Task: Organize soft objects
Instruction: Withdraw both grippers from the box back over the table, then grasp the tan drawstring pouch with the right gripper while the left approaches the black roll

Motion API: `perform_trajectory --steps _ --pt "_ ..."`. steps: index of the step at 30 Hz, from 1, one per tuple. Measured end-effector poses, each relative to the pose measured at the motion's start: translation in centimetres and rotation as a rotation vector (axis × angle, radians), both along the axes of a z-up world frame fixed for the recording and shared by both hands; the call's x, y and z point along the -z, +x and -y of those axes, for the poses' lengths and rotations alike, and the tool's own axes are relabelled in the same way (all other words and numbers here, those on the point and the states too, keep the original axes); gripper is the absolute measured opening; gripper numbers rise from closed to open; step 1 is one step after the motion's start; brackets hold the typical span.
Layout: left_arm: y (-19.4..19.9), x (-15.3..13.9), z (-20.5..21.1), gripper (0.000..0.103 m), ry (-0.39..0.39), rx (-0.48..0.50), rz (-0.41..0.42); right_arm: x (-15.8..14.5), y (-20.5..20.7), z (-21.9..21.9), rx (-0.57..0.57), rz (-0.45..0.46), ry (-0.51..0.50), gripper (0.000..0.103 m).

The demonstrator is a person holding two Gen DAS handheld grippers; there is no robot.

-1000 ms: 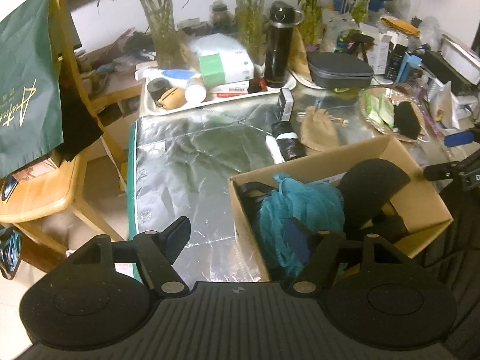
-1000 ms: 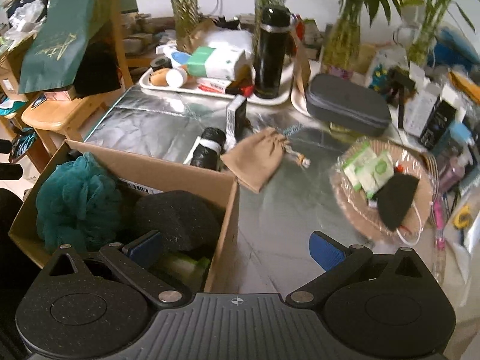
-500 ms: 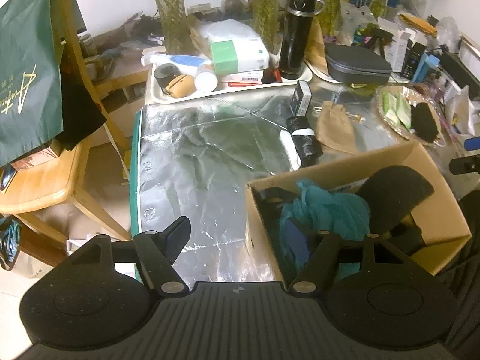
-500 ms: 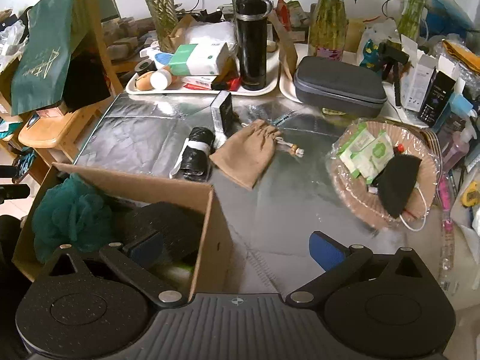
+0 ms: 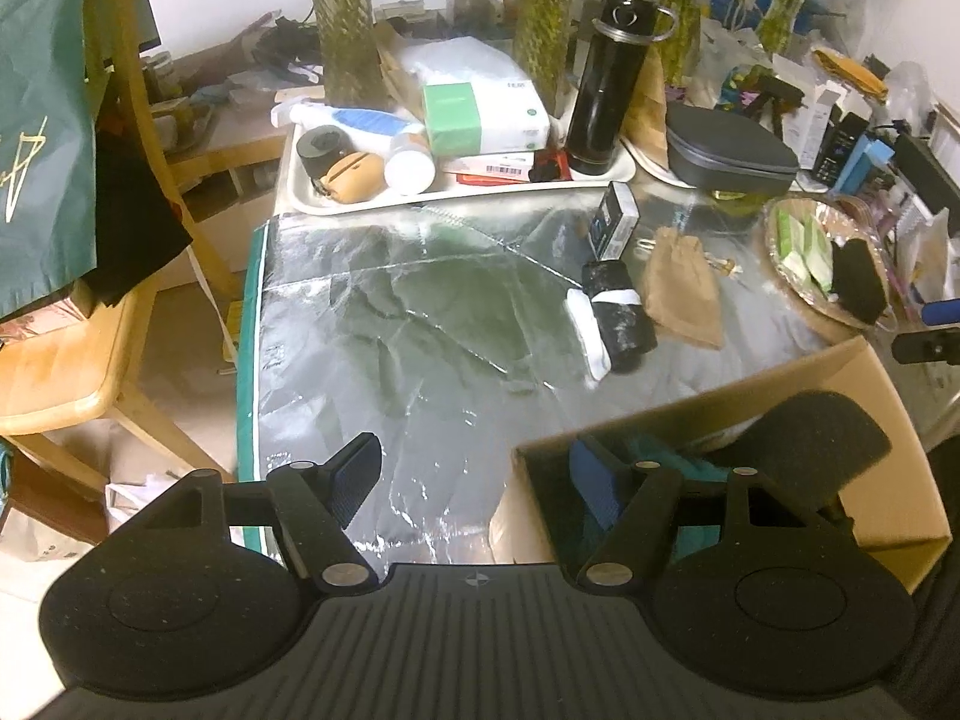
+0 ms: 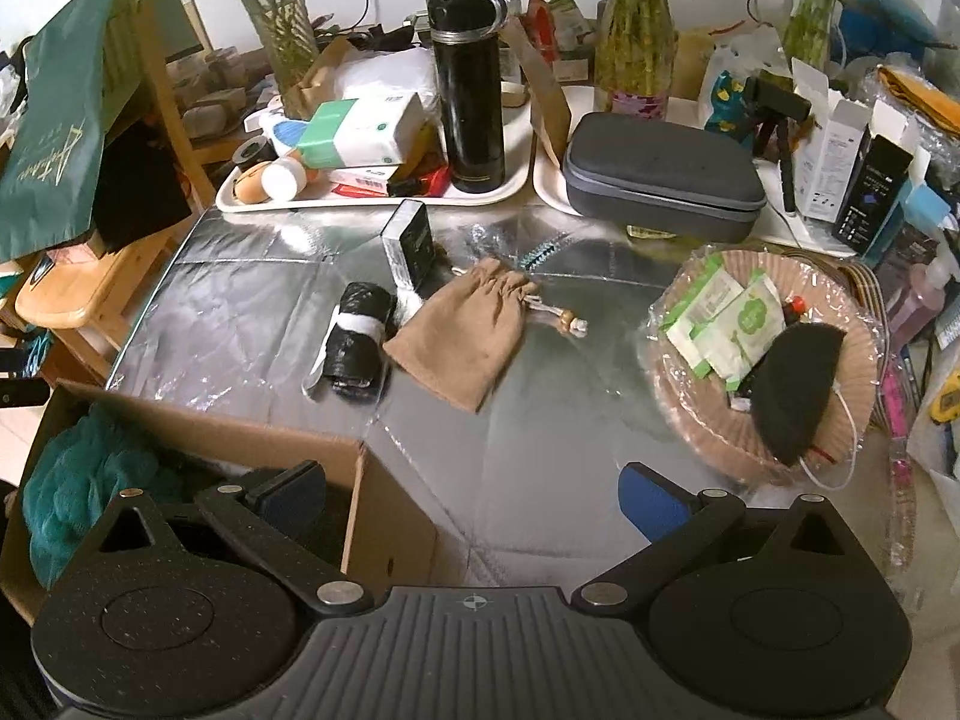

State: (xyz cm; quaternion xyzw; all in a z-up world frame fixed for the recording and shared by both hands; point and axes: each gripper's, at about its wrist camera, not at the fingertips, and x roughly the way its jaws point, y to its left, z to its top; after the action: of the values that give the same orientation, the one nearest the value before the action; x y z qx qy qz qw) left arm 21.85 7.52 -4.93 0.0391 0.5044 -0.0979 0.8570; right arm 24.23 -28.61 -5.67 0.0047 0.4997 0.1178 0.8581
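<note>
A cardboard box (image 5: 888, 516) (image 6: 384, 516) sits at the near edge of the foil-covered table (image 5: 420, 330). In it lie a teal mesh pouf (image 6: 78, 480) and a black foam pad (image 5: 822, 438). My left gripper (image 5: 474, 459) is open and straddles the box's left wall, with its right finger inside. My right gripper (image 6: 465, 480) is open astride the right wall, with its left finger inside. Beyond the box lie a tan drawstring pouch (image 6: 462, 336) (image 5: 684, 294) and a black roll with a white band (image 6: 357, 342) (image 5: 618, 318).
A wicker basket (image 6: 690, 438) at the right holds wipe packets and a black mask (image 6: 792, 384). At the back stand a white tray (image 6: 372, 201) with a black flask (image 6: 468, 90), a grey case (image 6: 660, 174) and plant vases. A wooden chair (image 5: 72, 372) with a green bag stands left.
Both grippers have drawn back toward the near edge. The box now sits lower in both views, with a wider strip of foil between it and the black roll. The jaws have stayed as wide.
</note>
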Motion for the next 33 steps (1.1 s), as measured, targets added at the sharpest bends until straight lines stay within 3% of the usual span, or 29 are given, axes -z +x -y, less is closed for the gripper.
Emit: perform_trajectory --steps 18,29,33 --pt "4.4 2.1 0.7 0.069 0.002 0.044 -0.009 2.1 5.5 1.3 0.020 0.009 0.017 0.103" --pt "6.2 3.5 2.7 0.069 0.022 0.299 0.046 5.1 7.5 0.3 -0.009 -0.006 0.015 0.103" --pt "7.2 4.2 3.1 0.069 0.003 0.337 0.039 6.2 8.0 0.1 -0.010 -0.017 0.029 0.103"
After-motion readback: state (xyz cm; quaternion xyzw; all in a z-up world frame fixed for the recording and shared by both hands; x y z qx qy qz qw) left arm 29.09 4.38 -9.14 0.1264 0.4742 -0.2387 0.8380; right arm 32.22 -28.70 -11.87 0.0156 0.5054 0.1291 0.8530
